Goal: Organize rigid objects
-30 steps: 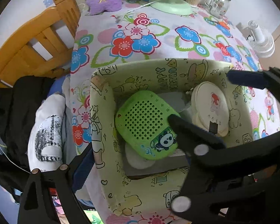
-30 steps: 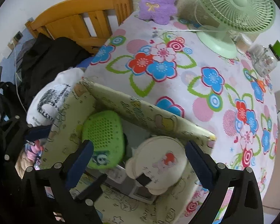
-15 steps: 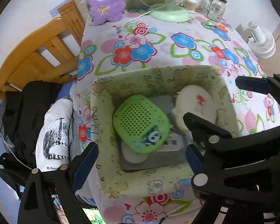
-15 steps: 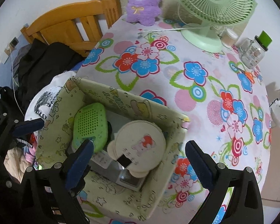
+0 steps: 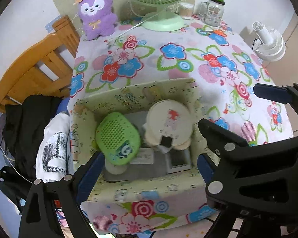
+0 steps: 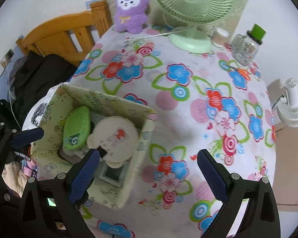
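A pale green fabric storage box [image 5: 141,188] sits at the table's near left corner; it also shows in the right wrist view [image 6: 117,196]. Inside lie a green perforated case with a panda [image 5: 117,138] [image 6: 76,127], a cream round bear-shaped compact [image 5: 168,123] [image 6: 113,138] and a grey flat device [image 5: 177,160] underneath. My left gripper [image 5: 149,164] is open and empty above the box's near side. My right gripper [image 6: 149,164] is open and empty, above the box's right edge and the cloth.
Floral tablecloth [image 6: 188,99] covers the table. At the back stand a purple plush toy [image 5: 97,11], a green desk fan [image 6: 192,10] and a glass jar with green lid [image 6: 246,45]. A wooden chair [image 5: 33,69] with dark clothes is left; a white fan [image 5: 268,41] right.
Both grippers have pulled up and back from the box, so it looks smaller and more of the table shows. The objects in the box have not moved.
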A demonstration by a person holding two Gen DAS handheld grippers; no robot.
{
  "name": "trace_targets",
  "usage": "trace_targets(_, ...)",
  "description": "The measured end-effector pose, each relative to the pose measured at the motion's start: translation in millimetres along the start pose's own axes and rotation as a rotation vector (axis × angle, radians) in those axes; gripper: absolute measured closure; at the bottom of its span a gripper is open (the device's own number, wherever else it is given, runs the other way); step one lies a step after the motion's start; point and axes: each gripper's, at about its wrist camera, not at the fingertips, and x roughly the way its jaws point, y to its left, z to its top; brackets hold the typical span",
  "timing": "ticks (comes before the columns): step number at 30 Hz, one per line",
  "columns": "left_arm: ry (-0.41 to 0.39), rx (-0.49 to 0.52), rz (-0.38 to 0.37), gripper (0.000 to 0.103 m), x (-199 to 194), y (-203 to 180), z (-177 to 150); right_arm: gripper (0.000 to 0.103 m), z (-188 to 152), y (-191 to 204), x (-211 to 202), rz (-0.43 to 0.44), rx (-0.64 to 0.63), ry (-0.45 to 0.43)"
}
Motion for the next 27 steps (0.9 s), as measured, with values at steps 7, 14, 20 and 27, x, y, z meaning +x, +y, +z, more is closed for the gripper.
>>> trace_targets(7, -0.03, -0.018, -0.006, 0.008, -12, -25, 7, 0.003, -9, -34, -17, -0.013, 0.041, -0.029)
trace_targets(14, -0.075, -0.055, 0.002, 0.008, -34, -42, 17, 0.003, -15, -72, -44, -0.046, 0.087, -0.077)
trace_targets(20, -0.17, -0.093, 0.03, 0.007, -75, -47, 27, 0.003, -14, -98, -90, -0.076, 0.108, -0.18)
trace_targets(27, -0.278, -0.123, 0.048, 0.005, -116, -51, 36, 0.003, -12, -119, -135, -0.083, 0.144, -0.278)
